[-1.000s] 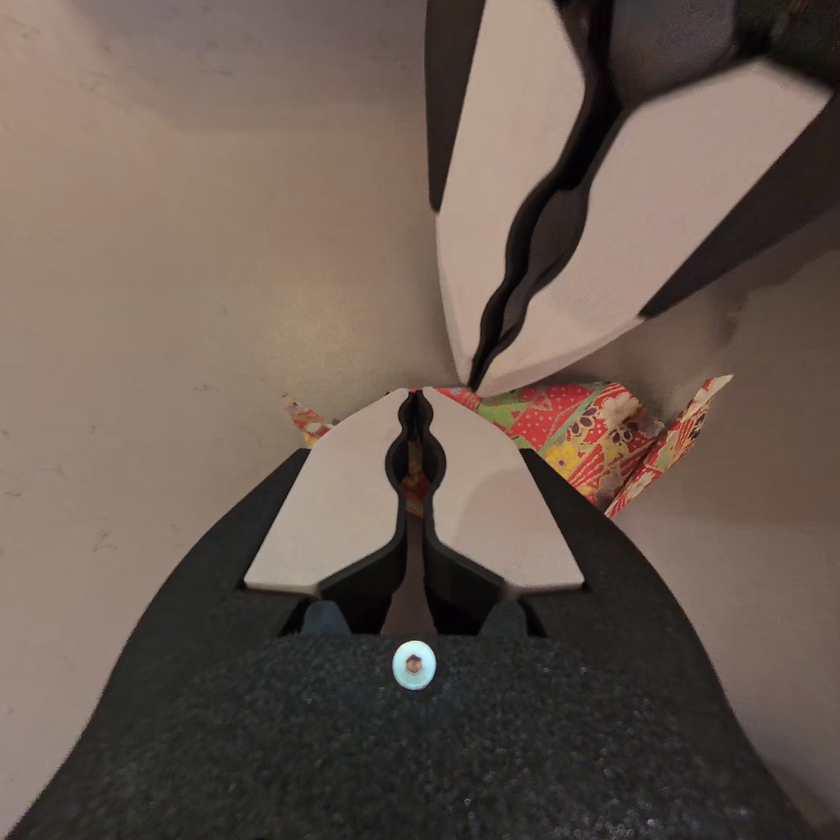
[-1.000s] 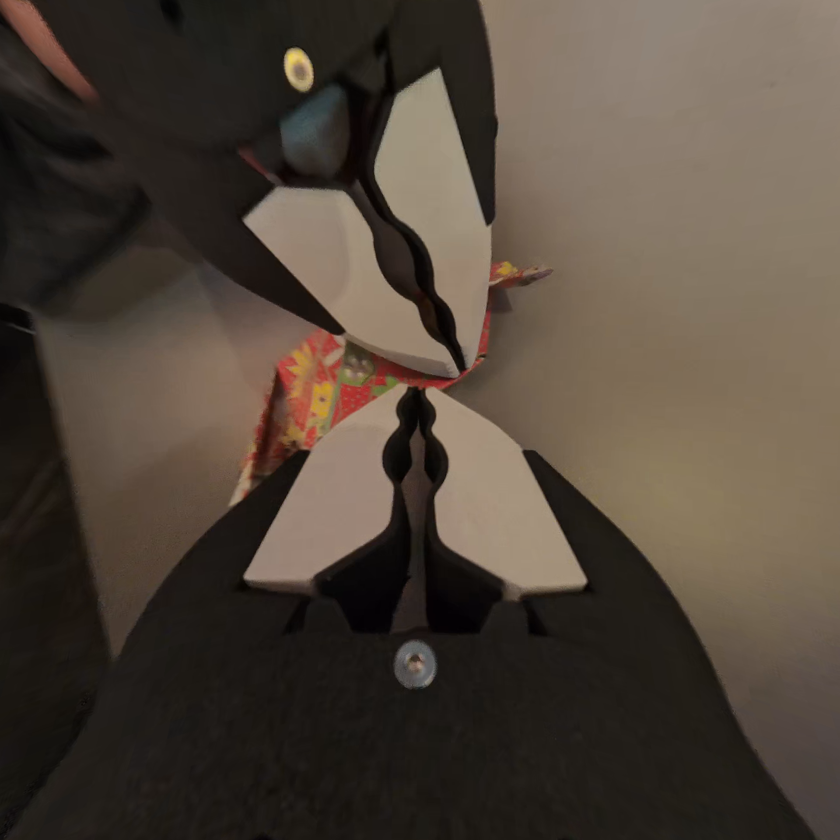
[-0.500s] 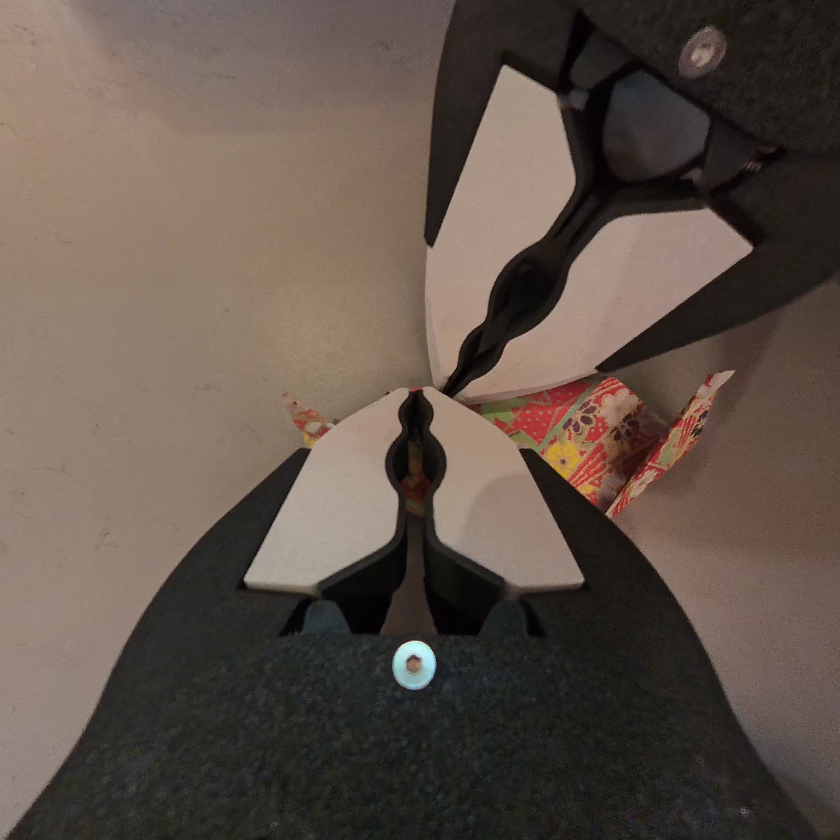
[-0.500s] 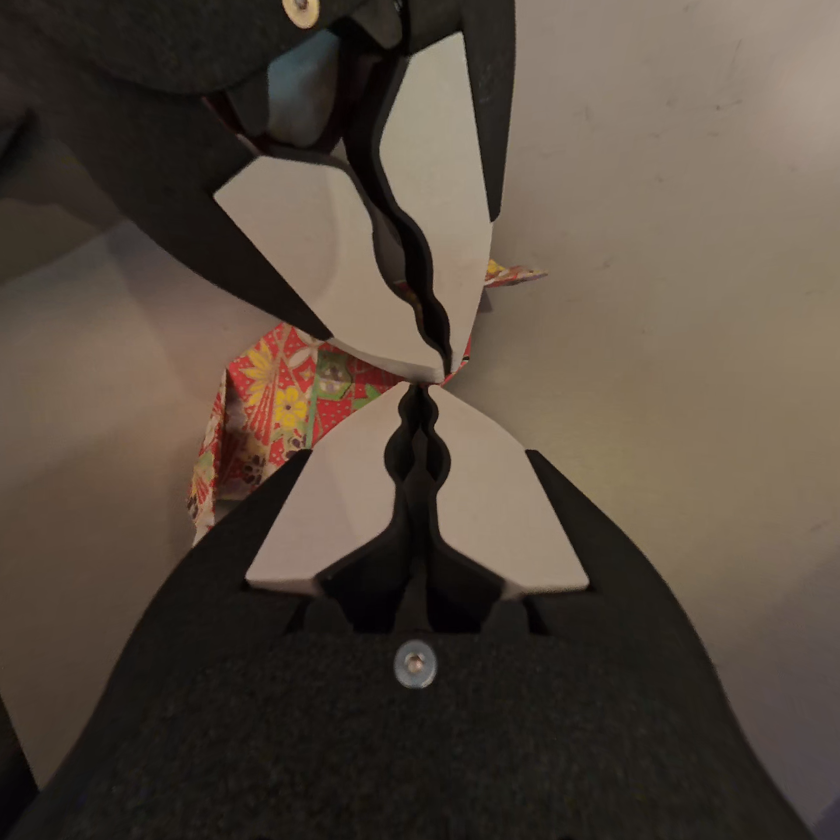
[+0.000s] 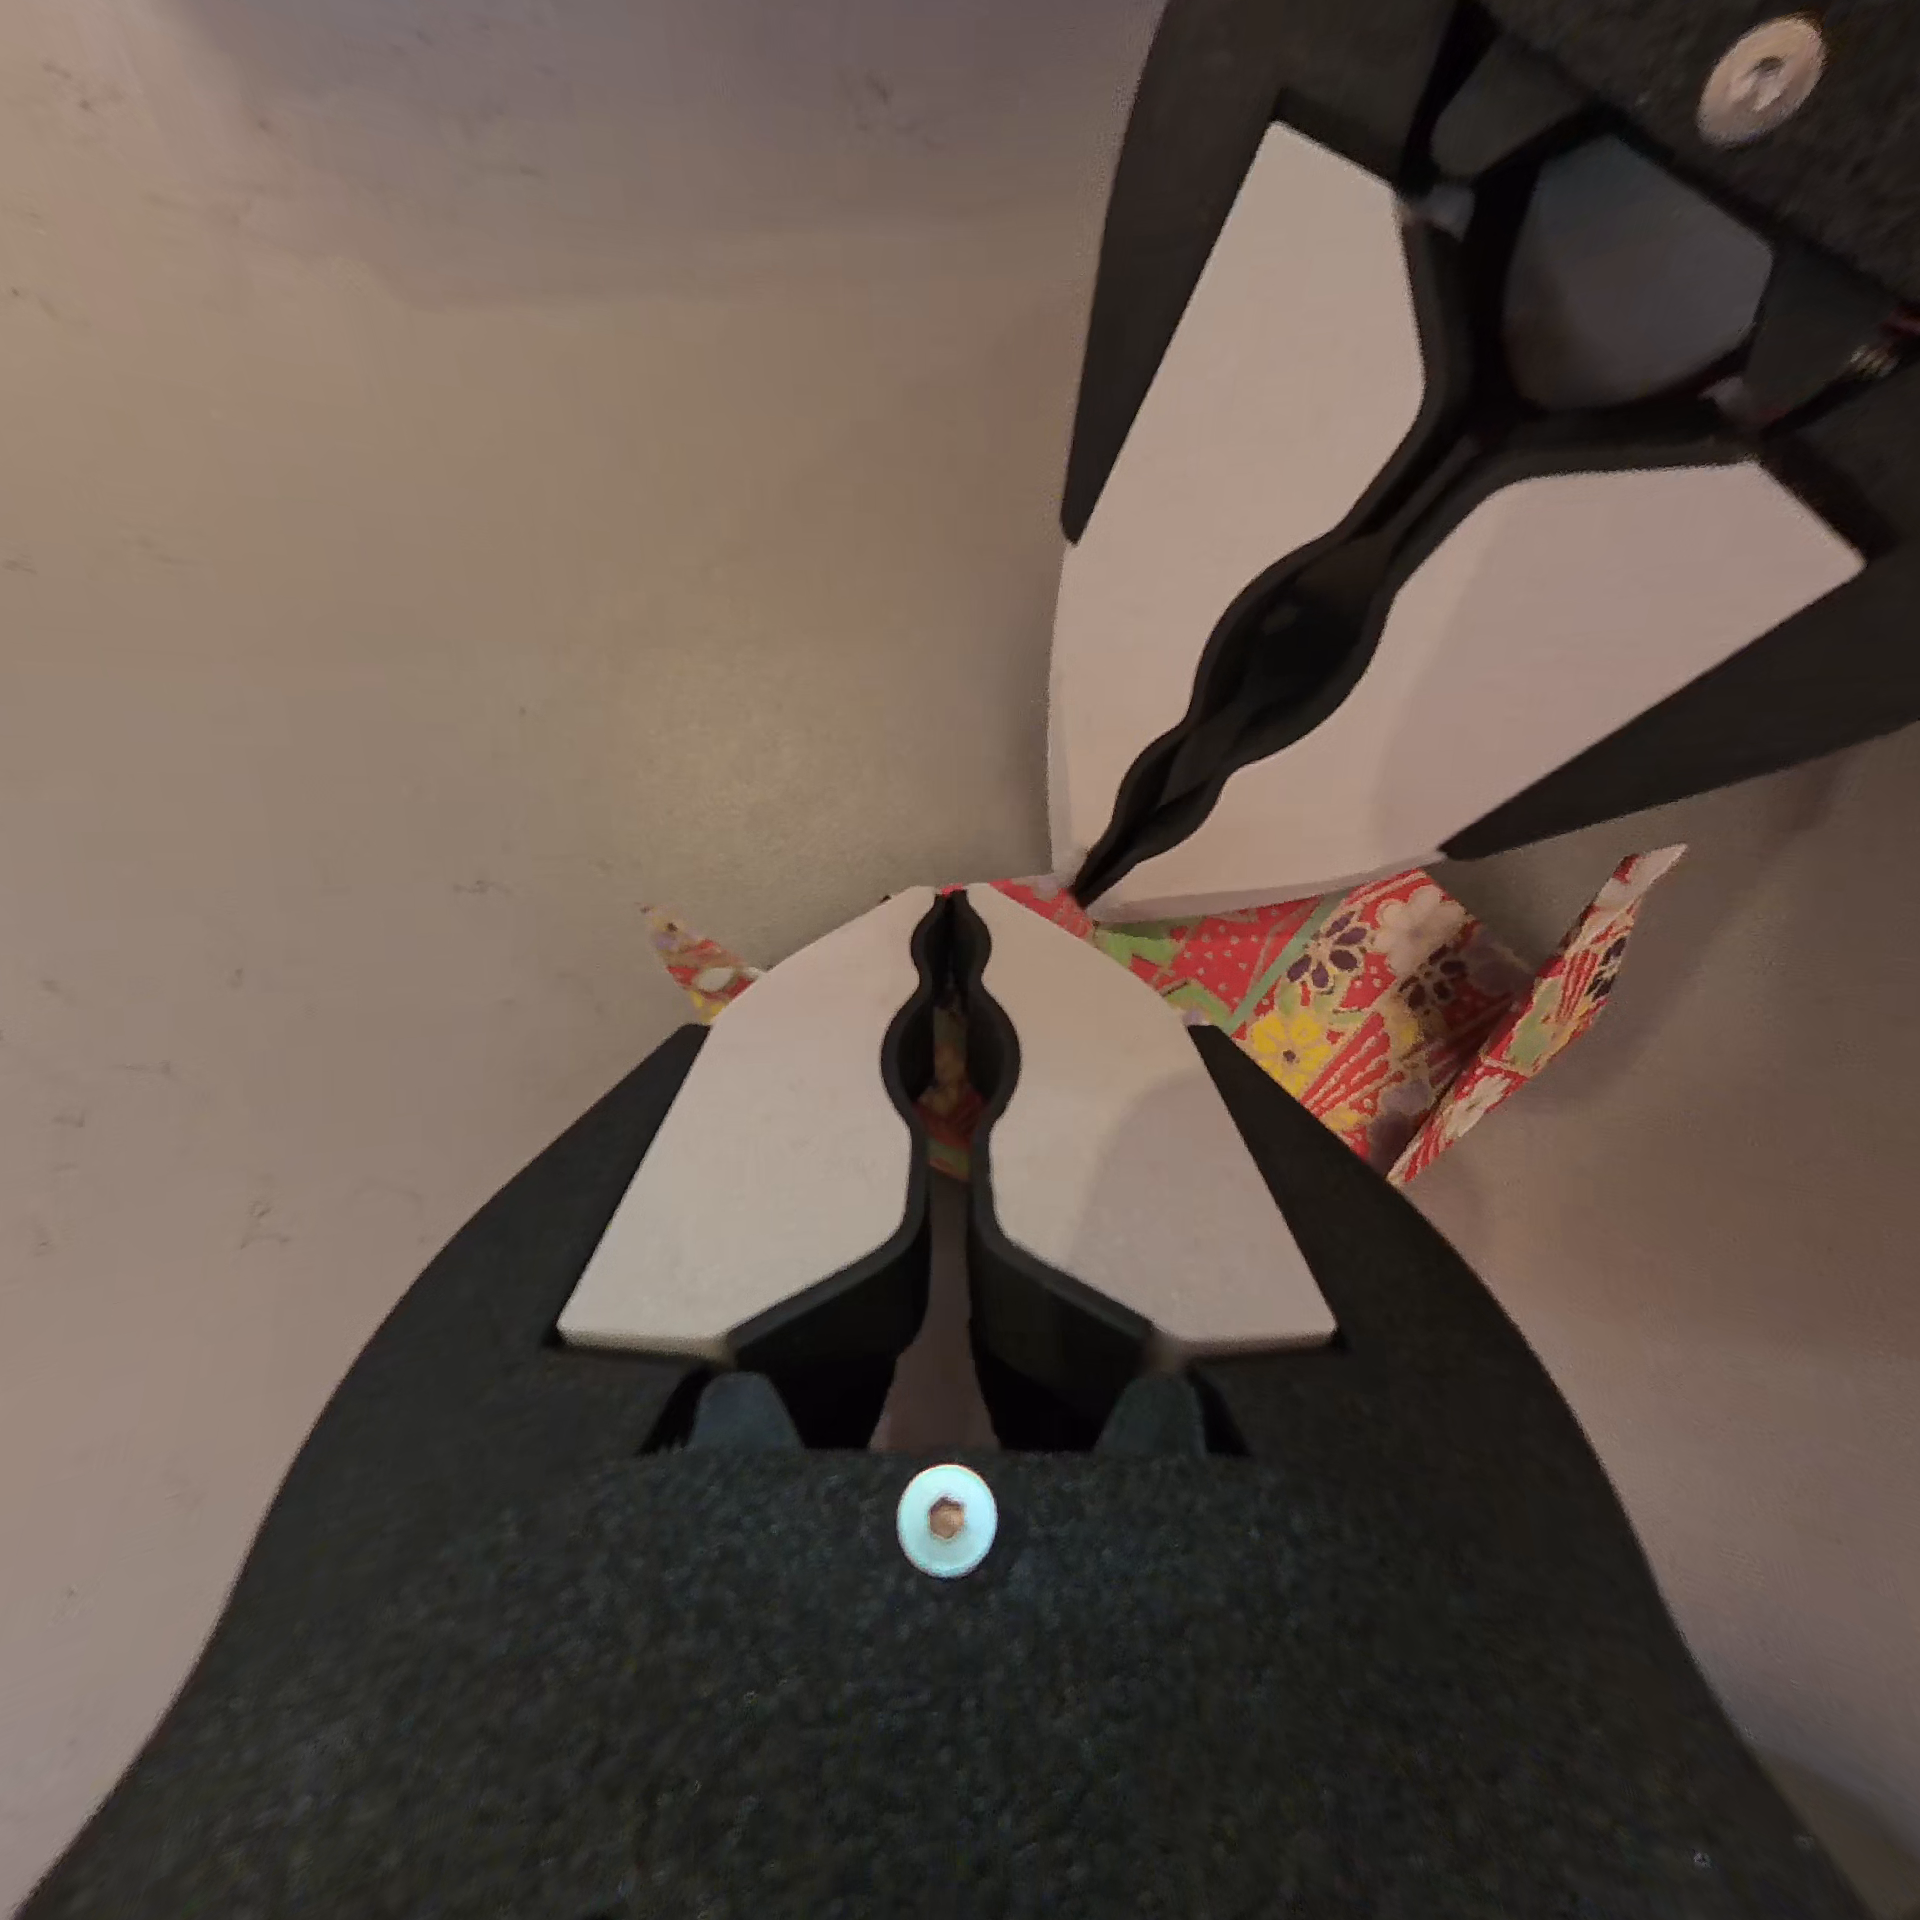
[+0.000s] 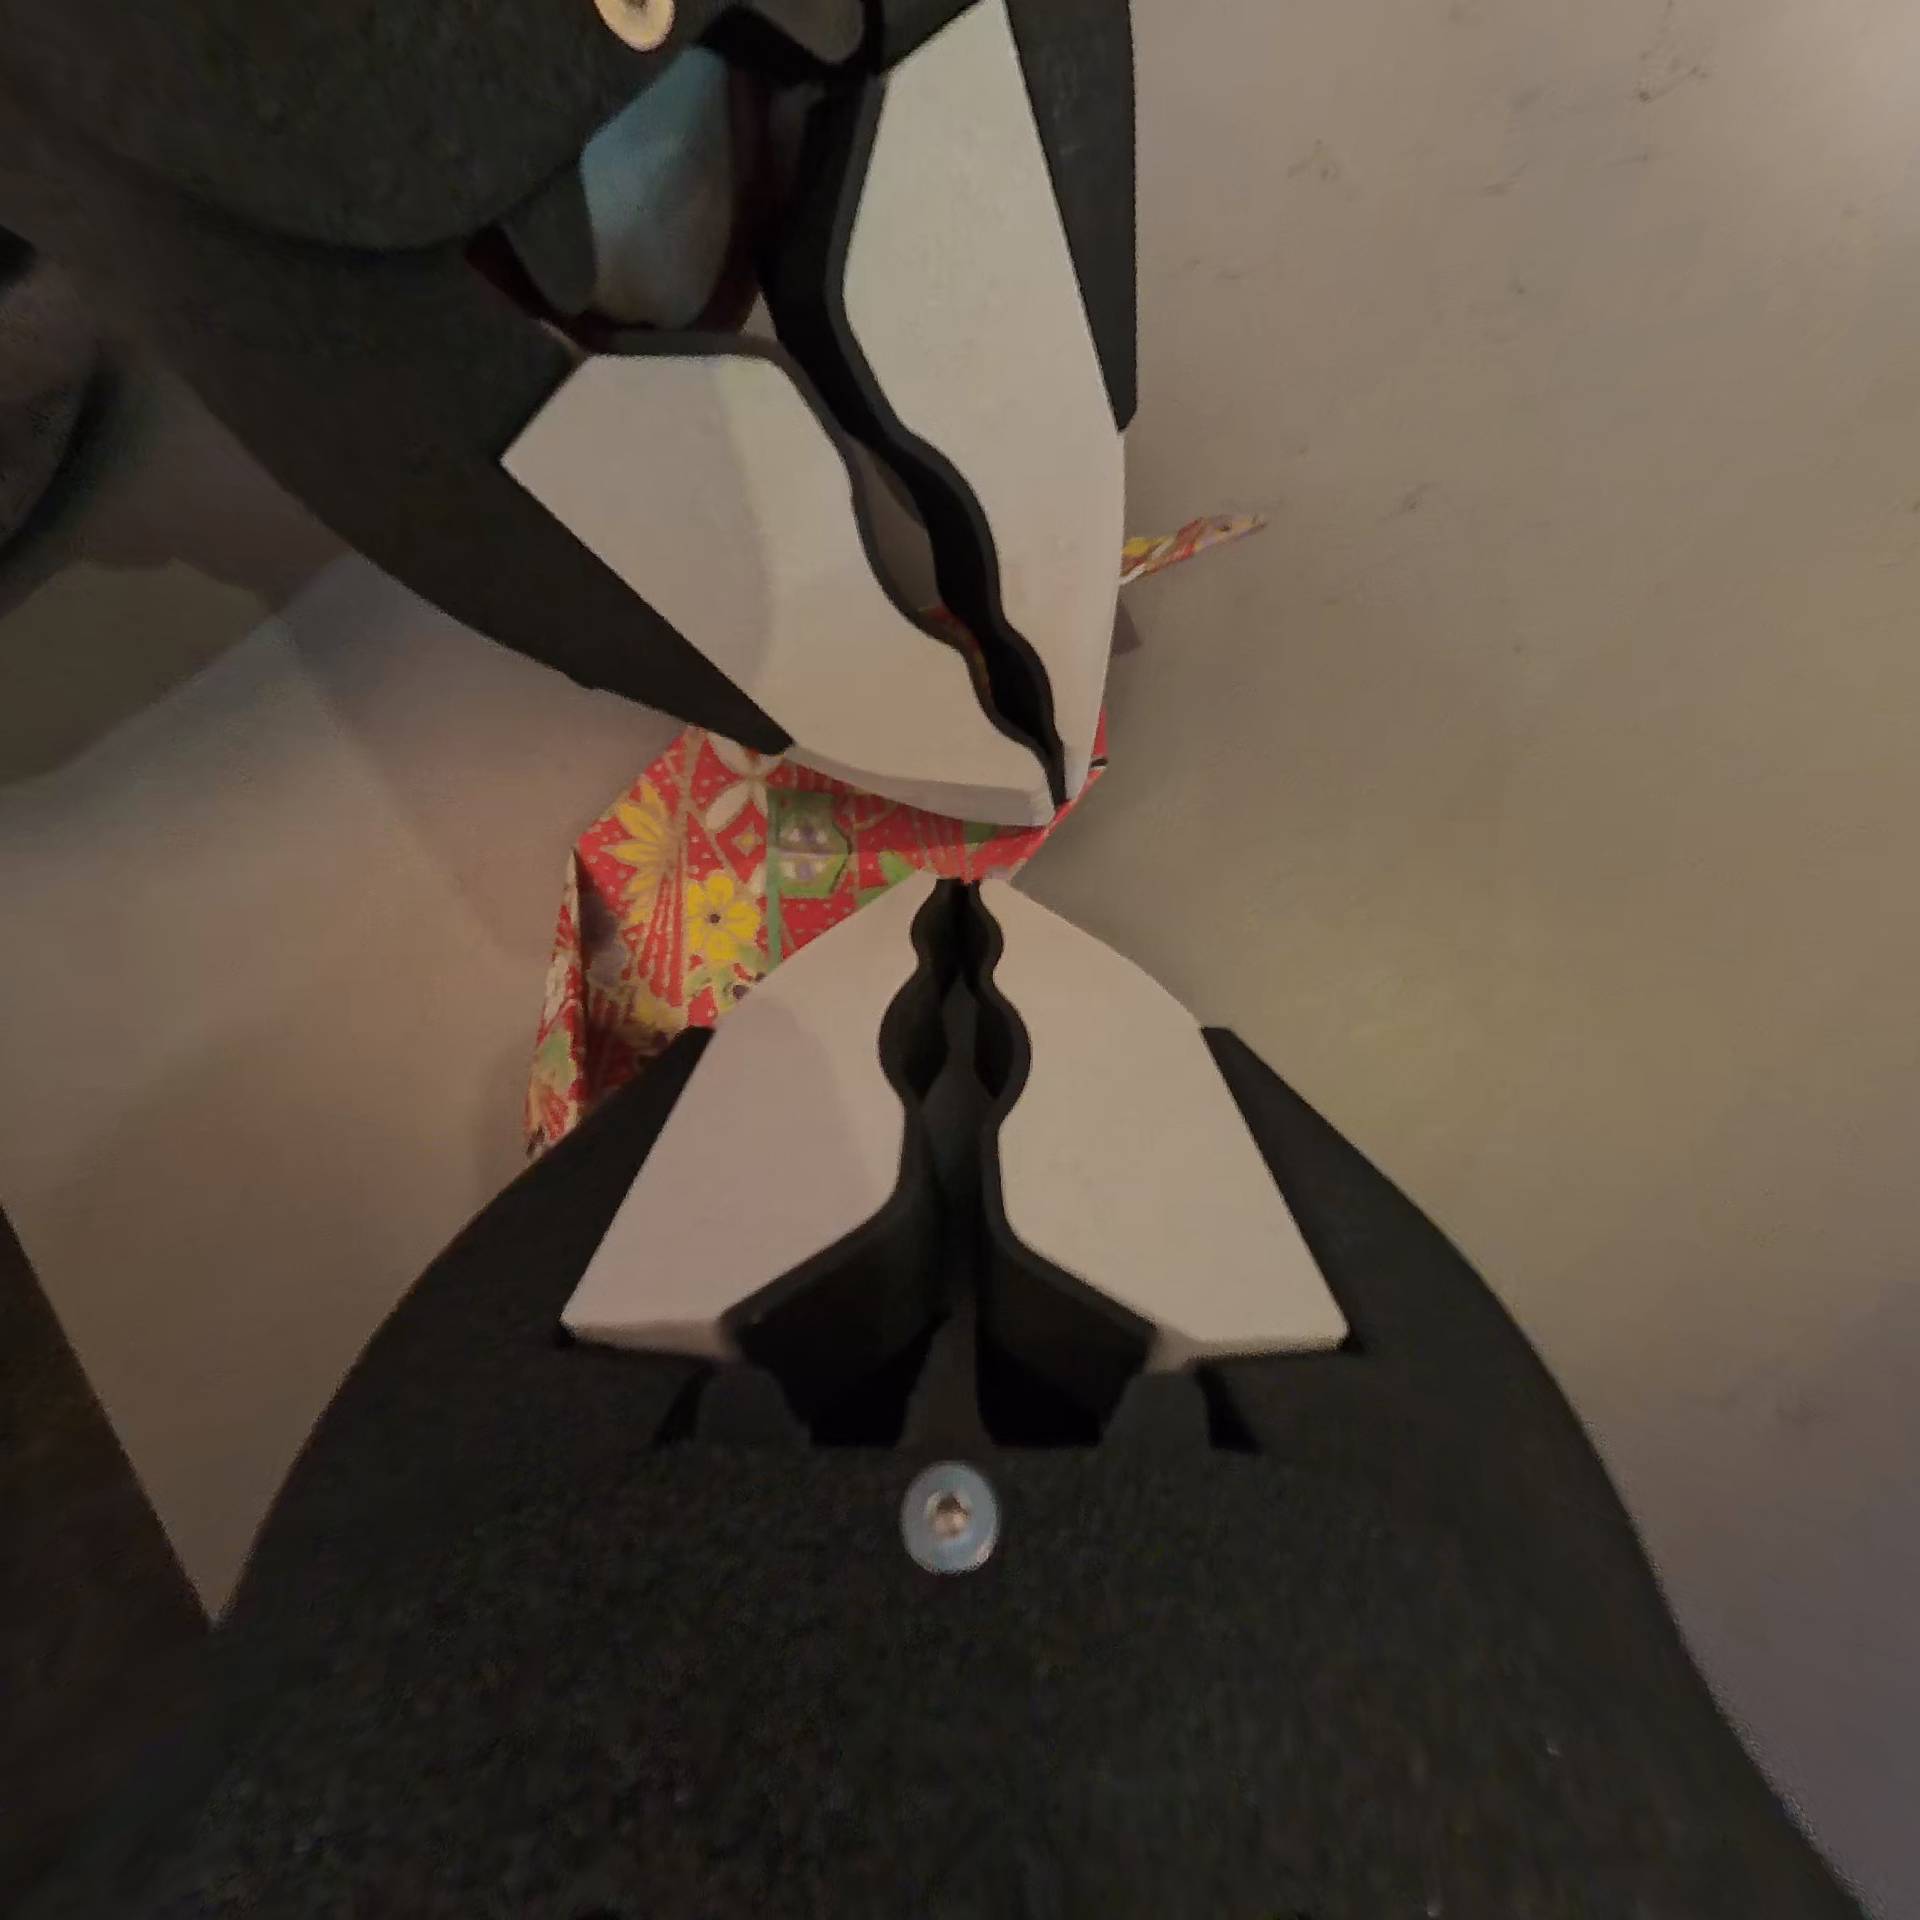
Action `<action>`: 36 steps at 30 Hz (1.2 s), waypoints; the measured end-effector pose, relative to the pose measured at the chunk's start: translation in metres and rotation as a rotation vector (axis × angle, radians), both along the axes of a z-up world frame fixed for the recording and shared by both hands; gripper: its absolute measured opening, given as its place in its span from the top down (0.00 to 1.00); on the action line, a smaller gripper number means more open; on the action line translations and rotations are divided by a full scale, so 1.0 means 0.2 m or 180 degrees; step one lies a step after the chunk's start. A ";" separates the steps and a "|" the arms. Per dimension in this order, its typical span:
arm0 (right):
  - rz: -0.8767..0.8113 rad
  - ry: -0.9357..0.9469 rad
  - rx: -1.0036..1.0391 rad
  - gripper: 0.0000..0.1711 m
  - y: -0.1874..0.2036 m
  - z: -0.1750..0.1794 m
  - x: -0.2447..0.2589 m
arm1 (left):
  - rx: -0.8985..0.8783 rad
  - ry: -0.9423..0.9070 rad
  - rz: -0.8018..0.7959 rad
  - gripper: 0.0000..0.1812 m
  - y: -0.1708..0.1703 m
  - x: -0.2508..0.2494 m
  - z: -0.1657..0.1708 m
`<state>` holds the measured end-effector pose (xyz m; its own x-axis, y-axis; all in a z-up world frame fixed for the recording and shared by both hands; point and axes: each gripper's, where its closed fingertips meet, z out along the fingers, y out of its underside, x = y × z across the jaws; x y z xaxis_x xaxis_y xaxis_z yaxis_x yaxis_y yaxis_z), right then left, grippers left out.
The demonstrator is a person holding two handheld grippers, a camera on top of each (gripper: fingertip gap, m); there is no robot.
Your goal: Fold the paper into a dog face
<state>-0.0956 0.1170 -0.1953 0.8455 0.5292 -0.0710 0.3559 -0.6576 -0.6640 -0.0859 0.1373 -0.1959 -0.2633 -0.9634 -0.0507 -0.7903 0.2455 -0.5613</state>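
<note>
While both grippers kept clenching the patterned paper point(image 5: 1340, 997) on the pale table point(image 5: 416, 623) at frame centre, the right gripper point(image 5: 1081, 894) had swung closer to the left gripper point(image 5: 948, 902), suggesting a small fold was being tightened.

Your paper point(image 5: 1340, 997): red, floral and dotted print, yellow, green, purple accents. Your grippers' fingers point(image 5: 790, 1132): white faces, black frames. Table point(image 5: 416, 623): beige.
</note>
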 end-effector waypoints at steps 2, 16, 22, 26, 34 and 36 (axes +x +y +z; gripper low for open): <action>-0.0043 0.0031 -0.0032 1.00 -0.02 0.00 0.00 | 0.0006 0.0001 0.0004 1.00 0.00 0.00 0.00; -0.0500 0.0158 -0.0194 1.00 -0.16 0.00 -0.01 | 0.0019 -0.0020 0.0006 1.00 0.00 0.00 0.00; -0.0464 -0.0071 -0.0171 1.00 -0.23 0.00 -0.04 | 0.0000 -0.0007 -0.0004 1.00 0.00 0.00 0.00; -0.0389 -0.0116 -0.0237 1.00 -0.27 0.00 -0.07 | 0.0008 -0.0006 -0.0004 1.00 0.00 0.00 0.00; 0.0370 -0.0241 0.0416 1.00 -0.19 0.15 -0.04 | -0.0048 -0.0103 0.0000 1.00 0.00 0.00 0.01; 0.0861 -0.0268 0.0747 1.00 -0.14 0.16 -0.05 | 0.0031 -0.0127 -0.0051 1.00 0.00 0.00 0.01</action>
<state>-0.1048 0.0893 -0.1628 0.6705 0.7280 0.1429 0.5560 -0.3656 -0.7465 -0.0860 0.1374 -0.1948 -0.2762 -0.9585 -0.0710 -0.7632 0.2636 -0.5899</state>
